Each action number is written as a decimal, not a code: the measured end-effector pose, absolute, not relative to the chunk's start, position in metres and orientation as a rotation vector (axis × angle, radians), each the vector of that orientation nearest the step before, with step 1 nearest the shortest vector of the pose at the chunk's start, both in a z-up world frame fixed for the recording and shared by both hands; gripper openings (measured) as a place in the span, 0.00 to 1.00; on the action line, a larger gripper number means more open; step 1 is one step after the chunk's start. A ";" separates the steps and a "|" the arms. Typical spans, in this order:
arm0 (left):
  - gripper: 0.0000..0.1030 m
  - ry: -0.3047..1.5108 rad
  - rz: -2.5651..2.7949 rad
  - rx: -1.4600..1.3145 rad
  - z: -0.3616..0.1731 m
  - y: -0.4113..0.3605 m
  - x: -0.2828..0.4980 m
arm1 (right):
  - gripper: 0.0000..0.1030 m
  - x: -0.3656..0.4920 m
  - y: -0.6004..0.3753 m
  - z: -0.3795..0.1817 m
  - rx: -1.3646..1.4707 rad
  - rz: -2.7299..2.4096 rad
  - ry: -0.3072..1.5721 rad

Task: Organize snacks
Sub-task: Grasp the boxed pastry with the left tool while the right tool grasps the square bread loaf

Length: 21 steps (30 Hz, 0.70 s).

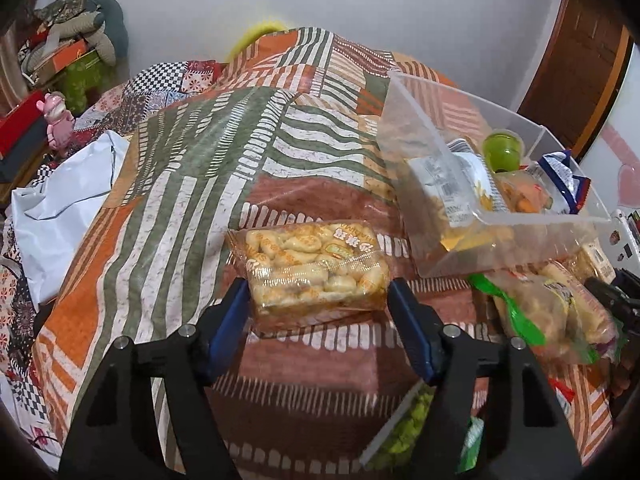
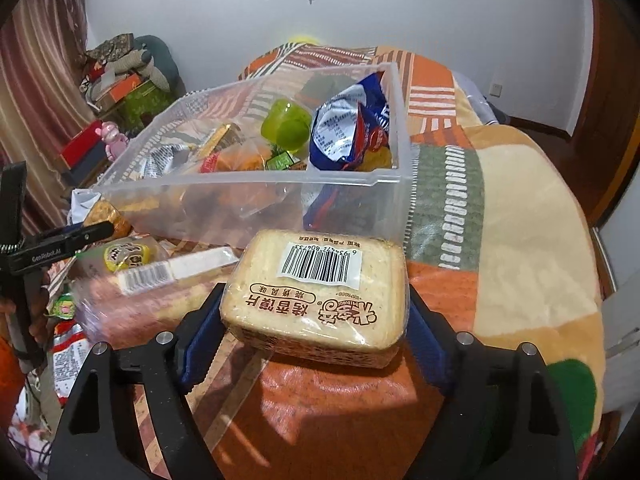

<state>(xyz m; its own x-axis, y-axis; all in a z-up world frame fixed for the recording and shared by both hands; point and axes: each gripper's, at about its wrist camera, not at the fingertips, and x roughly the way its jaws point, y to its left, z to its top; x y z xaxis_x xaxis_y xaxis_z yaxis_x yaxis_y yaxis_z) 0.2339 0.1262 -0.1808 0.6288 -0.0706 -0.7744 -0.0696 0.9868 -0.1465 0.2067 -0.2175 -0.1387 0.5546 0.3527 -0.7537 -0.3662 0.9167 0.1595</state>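
My left gripper (image 1: 318,290) is shut on a clear pack of small golden biscuits (image 1: 316,266), held above the patterned bedspread. My right gripper (image 2: 316,312) is shut on a square pack of toasted bread slices (image 2: 320,292) with a barcode label, held just in front of the clear plastic bin (image 2: 256,196). The bin (image 1: 500,236) holds a blue snack bag (image 2: 352,128), a green jelly cup (image 2: 286,124) and several other packets. It lies to the right of the left gripper.
Loose snack packs lie in front of the bin: a long clear pack (image 2: 152,292), a bag with a green strip (image 1: 552,312) and small red packets (image 2: 68,344). A white bag (image 1: 68,208) lies on the bed's left. Boxes and toys (image 1: 68,52) are stacked at the far left.
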 end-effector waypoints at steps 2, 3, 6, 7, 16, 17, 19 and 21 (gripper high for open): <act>0.66 0.879 0.001 -0.164 -0.176 0.125 0.228 | 0.77 0.204 -0.220 -0.137 -0.015 0.422 0.878; 0.56 0.869 0.001 -0.161 -0.172 0.124 0.224 | 0.77 0.203 -0.221 -0.135 -0.016 0.419 0.872; 0.24 0.893 -0.018 -0.171 -0.165 0.124 0.221 | 0.77 0.200 -0.224 -0.130 -0.014 0.417 0.859; 0.24 0.899 -0.029 -0.182 -0.163 0.124 0.220 | 0.77 0.200 -0.225 -0.128 -0.011 0.417 0.856; 0.83 0.861 -0.024 -0.117 -0.151 0.111 0.224 | 0.78 0.199 -0.228 -0.118 0.007 0.421 0.829; 0.83 0.862 -0.019 -0.104 -0.151 0.110 0.229 | 0.78 0.200 -0.229 -0.119 0.008 0.421 0.829; 0.83 0.877 -0.011 -0.104 -0.153 0.112 0.241 | 0.78 0.201 -0.228 -0.119 0.009 0.420 0.831; 0.83 0.900 -0.006 -0.121 -0.159 0.115 0.256 | 0.78 0.202 -0.229 -0.120 0.013 0.421 0.834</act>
